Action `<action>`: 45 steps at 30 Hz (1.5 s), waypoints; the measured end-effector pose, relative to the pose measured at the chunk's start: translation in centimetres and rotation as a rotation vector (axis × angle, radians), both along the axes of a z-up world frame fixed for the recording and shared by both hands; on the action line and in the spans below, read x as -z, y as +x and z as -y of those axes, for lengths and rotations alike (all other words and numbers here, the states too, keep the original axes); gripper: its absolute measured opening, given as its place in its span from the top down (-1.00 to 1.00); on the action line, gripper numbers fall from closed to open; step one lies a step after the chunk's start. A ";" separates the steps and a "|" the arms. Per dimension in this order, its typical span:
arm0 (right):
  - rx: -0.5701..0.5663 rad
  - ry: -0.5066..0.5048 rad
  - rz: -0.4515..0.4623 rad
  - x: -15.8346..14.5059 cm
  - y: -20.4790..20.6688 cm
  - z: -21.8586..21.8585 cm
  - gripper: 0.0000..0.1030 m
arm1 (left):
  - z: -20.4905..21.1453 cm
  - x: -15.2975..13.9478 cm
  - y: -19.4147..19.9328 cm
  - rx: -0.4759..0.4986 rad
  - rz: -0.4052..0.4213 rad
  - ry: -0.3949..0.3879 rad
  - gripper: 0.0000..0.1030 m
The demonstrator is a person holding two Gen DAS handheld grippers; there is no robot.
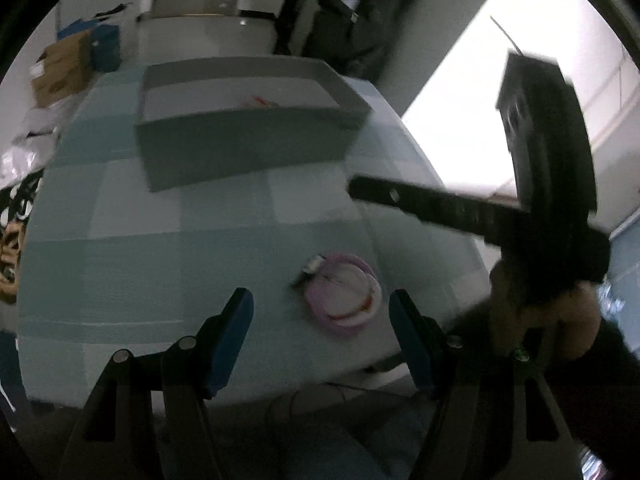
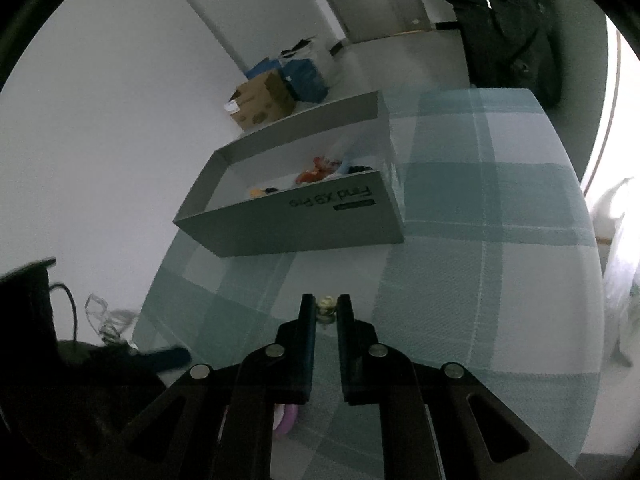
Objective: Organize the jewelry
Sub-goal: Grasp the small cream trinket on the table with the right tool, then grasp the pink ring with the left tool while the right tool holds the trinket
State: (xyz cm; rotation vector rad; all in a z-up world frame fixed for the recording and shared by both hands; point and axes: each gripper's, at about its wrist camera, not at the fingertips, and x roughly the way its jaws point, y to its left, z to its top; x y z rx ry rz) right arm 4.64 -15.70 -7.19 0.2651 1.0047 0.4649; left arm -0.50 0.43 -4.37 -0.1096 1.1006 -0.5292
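Right fingers: your right gripper [image 2: 326, 312] has its fingers [image 2: 307, 340] drawn close, pinching a small pale bead-like trinket [image 2: 326, 303] at the tips; what kind of jewelry it is, you cannot tell from this view.
Left fingers: your left gripper [image 1: 320, 320] has its blue-padded fingers [image 1: 234, 332] spread wide with nothing between them.
Bangles: a stack of pink and white bangles [image 1: 344, 300] lies on the surface just ahead of your left fingers, nearer the right one, on the side away from the box; a small dark-and-white piece [image 1: 310, 268] touches its box-side edge.
Box: the open grey box [image 2: 304, 200] stands on the checked cloth, well ahead of both grippers; printing on its near wall reads upside down in the right wrist view.
Box contents: red and orange pieces [image 2: 316, 172] lie inside against the near wall, with a yellow piece [image 2: 258, 192] and dark beads [image 2: 360, 168] on either side.
Surface: a teal and white checked cloth [image 2: 480, 240] covers it.
Beyond the box: a cardboard carton [image 2: 262, 100] and blue packages [image 2: 304, 76] sit on the floor; dark clothing [image 2: 508, 12] hangs farther back.
Blur: the left wrist view is smeared, so fine detail of the bangles is unclear.
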 end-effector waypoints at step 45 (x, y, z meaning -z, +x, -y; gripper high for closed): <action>0.068 0.092 0.040 -2.0 -0.5 3.2 0.82 | 4.0 -1.7 0.3 0.126 0.151 0.049 0.03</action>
